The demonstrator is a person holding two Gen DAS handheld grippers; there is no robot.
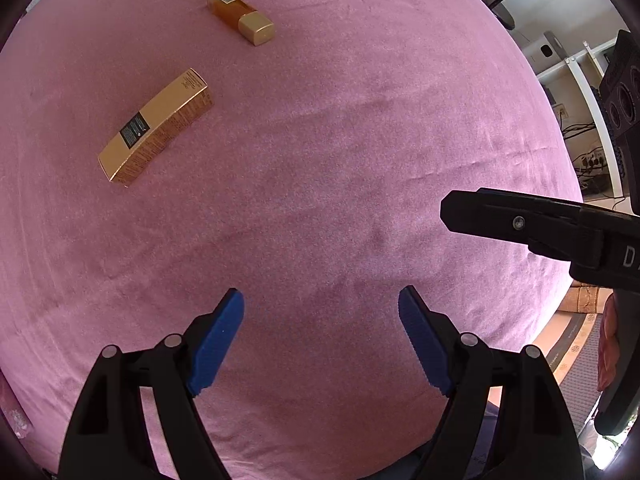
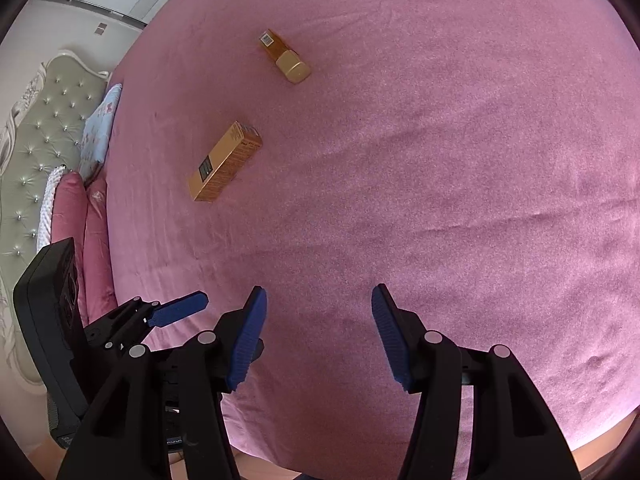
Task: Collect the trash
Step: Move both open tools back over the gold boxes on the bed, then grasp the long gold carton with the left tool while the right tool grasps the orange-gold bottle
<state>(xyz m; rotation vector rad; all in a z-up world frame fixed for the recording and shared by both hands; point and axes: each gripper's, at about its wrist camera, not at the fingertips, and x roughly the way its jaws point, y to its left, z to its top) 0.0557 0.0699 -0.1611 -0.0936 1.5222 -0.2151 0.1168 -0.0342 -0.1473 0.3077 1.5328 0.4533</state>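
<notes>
— What lies on the pink bedspread [image 1: 340, 168]?

— A long gold carton [image 1: 155, 125], flat on its side, a dark label panel near one end and fine print along its face; beyond the carton, well apart from it, an amber bottle [image 1: 240, 17] with a squared gold cap and a barcode sticker at its base, also lying down.

— And the tools?

— The left tool [image 1: 320, 340] hangs on the near side of the carton, blue pads spread wide, nothing between them; the right tool [image 2: 318, 336] likewise gapes empty.
</notes>
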